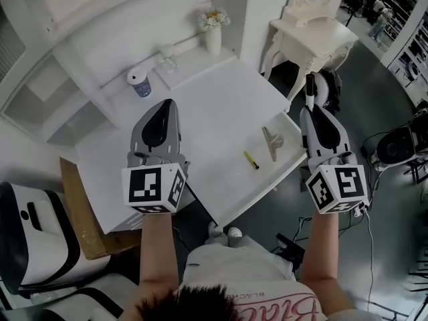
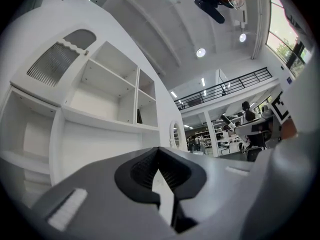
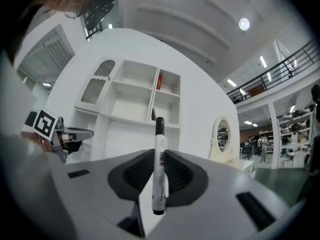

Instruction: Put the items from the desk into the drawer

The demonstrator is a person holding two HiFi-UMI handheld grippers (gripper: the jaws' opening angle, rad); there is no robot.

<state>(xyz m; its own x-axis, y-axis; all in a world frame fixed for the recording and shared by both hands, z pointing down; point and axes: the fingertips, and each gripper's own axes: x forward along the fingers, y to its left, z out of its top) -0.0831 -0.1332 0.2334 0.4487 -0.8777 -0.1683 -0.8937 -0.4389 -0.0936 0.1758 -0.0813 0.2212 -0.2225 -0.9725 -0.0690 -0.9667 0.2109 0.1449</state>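
My right gripper [image 1: 311, 111] hangs off the desk's right edge, past the open drawer [image 1: 299, 134]. It is shut on a white marker [image 1: 309, 89] with a black cap. In the right gripper view the marker [image 3: 159, 170] stands upright between the pads of the right gripper [image 3: 159, 154]. My left gripper [image 1: 166, 105] hovers over the white desk [image 1: 221, 105], left of centre. Seen in the left gripper view, the left gripper [image 2: 159, 152] has its tips meeting with nothing between them. A yellow item [image 1: 251, 160] and a metal clip [image 1: 271, 142] lie in what looks like the drawer.
At the desk's back stand a blue-and-white cup [image 1: 140, 83], a small glass object [image 1: 167, 61] and a vase of flowers [image 1: 213, 31]. A white shelf unit [image 1: 80, 39] rises behind. A white vanity table [image 1: 311, 37] stands at the right, cardboard [image 1: 79, 209] at the left.
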